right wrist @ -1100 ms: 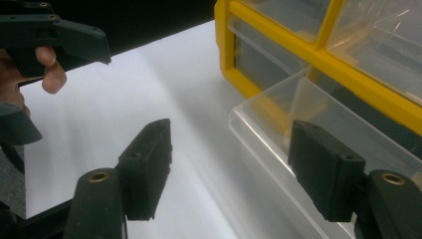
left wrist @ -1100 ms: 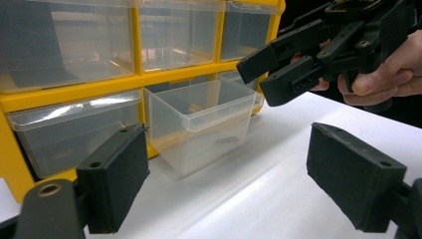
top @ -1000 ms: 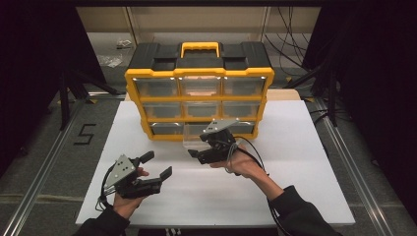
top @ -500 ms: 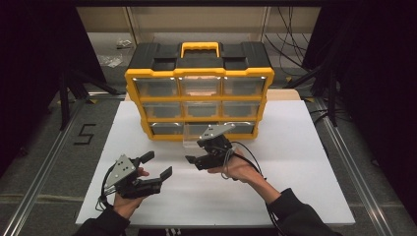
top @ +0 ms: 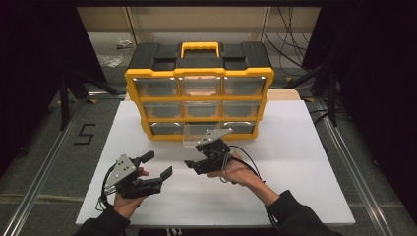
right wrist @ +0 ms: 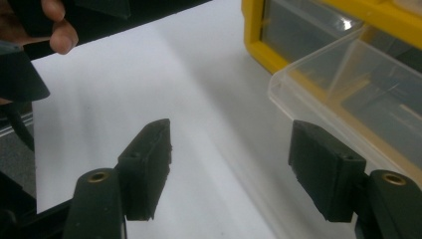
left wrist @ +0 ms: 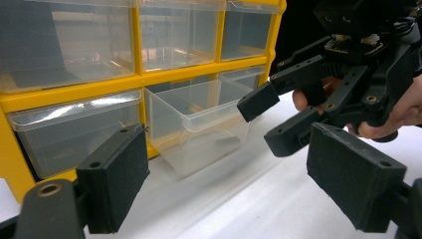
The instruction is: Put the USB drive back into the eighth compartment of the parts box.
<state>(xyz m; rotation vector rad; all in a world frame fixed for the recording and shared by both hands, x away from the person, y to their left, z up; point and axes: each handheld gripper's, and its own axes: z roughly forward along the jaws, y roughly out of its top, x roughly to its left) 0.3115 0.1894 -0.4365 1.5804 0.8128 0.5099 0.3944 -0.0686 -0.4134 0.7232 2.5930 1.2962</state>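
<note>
The bottom middle drawer (top: 196, 139) stands pulled out of the organizer (top: 199, 93). Both grippers, left (top: 158, 165) and right (top: 193, 163), hover released, empty. Next, likely filling or shutting the drawer.

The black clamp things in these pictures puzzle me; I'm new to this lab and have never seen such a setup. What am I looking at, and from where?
Those are hand-held tools, not a robot: a person holds a left gripper and a right gripper, each with two black jaws. The wide picture comes from a fixed camera above the person, looking down on a white table. The other two come from small cameras riding on each gripper, looking along its jaws. On the table stands a yellow and black organizer with clear drawers. One bottom-row drawer is pulled out. Both grippers stand open and hold nothing; the right one is just in front of that drawer, apart from it.
</note>
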